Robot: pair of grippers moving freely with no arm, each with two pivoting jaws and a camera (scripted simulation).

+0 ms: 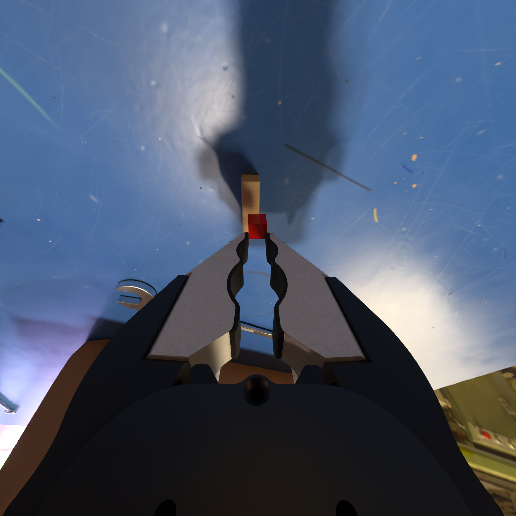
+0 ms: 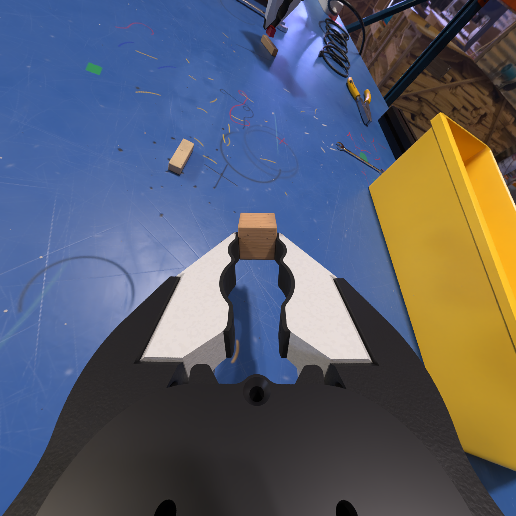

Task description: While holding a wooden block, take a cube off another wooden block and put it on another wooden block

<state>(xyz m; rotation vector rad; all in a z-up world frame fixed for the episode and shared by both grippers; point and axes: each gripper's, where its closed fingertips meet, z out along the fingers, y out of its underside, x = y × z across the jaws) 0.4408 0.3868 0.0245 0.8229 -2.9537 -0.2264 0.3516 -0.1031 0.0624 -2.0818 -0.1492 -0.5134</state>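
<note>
Scuffed blue bench, spare block at ten o'clock. Left gripper pinching red cube by tips only; could slip. Right gripper clamped on wooden block.

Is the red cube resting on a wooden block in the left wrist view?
No: the red cube is pinched between the left gripper's fingertips, raised off the wooden block lying beyond it.

The left tongs pinch a cube, with a wooden block on the tabletop just beyond it. The right tongs clamp a second block; ahead and left lies a third block, and a bin stands to their right.
</note>
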